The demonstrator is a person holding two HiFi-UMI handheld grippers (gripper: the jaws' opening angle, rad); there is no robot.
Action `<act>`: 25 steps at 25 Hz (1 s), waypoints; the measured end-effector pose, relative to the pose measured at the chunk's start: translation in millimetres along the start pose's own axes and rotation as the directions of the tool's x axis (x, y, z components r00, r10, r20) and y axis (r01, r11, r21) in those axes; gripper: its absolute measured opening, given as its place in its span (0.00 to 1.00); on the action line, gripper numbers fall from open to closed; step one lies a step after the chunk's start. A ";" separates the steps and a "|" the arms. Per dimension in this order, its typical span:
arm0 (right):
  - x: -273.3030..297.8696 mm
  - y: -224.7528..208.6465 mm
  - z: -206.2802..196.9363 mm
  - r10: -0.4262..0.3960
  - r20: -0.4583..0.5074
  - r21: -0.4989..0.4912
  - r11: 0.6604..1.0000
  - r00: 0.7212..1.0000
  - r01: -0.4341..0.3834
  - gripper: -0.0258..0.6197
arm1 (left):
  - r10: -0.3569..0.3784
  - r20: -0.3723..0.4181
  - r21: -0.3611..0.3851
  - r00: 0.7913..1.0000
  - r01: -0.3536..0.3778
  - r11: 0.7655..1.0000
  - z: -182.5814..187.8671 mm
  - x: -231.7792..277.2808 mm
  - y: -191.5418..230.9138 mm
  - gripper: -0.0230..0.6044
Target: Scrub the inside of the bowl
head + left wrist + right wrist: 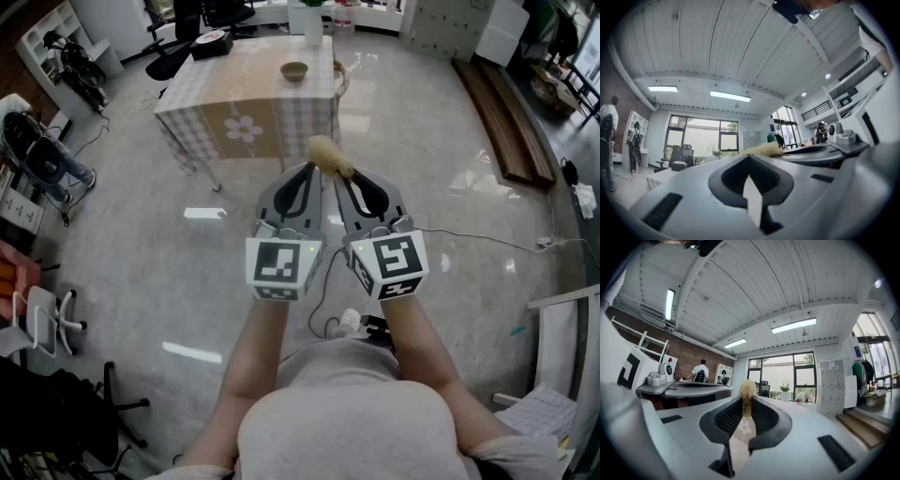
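A small brown bowl (294, 70) stands on a table with a checked, flower-printed cloth (246, 101), far ahead of me across the floor. Both grippers are held side by side at chest height, well short of the table. My left gripper (312, 170) (749, 157) is shut with nothing between its jaws. Beside it, my right gripper (338, 172) (747, 401) is shut on a tan fibrous scrubber (330, 155) (747, 391), which sticks out past the jaw tips. The scrubber (764, 149) also shows in the left gripper view, just beyond my jaw.
A white container (312, 22) stands at the table's far edge and a dark round object (210, 41) at its far left corner. Office chairs (178, 37) sit behind the table. A cable and power strip (349, 322) lie on the floor near my feet. A wooden platform (502, 117) runs along the right.
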State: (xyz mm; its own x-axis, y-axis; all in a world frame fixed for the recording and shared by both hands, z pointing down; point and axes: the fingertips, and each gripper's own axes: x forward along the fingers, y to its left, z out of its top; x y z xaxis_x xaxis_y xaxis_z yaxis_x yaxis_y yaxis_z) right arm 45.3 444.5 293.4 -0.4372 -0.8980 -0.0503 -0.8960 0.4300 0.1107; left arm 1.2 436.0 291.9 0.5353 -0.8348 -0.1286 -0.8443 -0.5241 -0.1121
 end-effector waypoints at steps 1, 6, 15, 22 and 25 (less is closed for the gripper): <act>1.6 -1.9 -1.2 0.002 -0.001 0.001 1.000 1.000 -0.002 0.13 | -0.002 -0.003 0.003 1.000 0.002 1.000 -0.2 2.9 -0.6 0.06; 10.9 -13.6 -8.5 0.014 -0.009 0.013 1.000 1.000 -0.013 0.13 | 0.012 -0.010 0.002 1.000 -0.012 1.000 -4.6 18.4 0.9 0.06; 27.7 -49.4 -14.0 0.051 -0.002 0.031 0.998 0.999 -0.051 0.13 | 0.053 -0.015 0.002 0.998 -0.053 0.999 -7.0 54.9 -3.5 0.06; 38.7 -75.9 -16.8 0.101 0.004 0.023 0.995 0.995 -0.101 0.13 | 0.113 -0.023 -0.021 0.993 -0.113 0.993 -16.9 79.5 -2.9 0.06; 43.1 -83.2 -15.2 0.122 0.011 0.014 0.992 0.992 -0.123 0.13 | 0.131 -0.018 -0.021 0.991 -0.131 0.991 -16.3 87.2 -3.2 0.06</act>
State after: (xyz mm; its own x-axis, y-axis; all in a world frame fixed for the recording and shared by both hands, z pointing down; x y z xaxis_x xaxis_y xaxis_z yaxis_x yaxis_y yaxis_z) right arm 102.2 368.6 297.2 -0.5443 -0.8375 -0.0473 -0.8367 0.5381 0.1020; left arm 50.2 362.2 297.1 0.4196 -0.8991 -0.1247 -0.9076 -0.4134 -0.0734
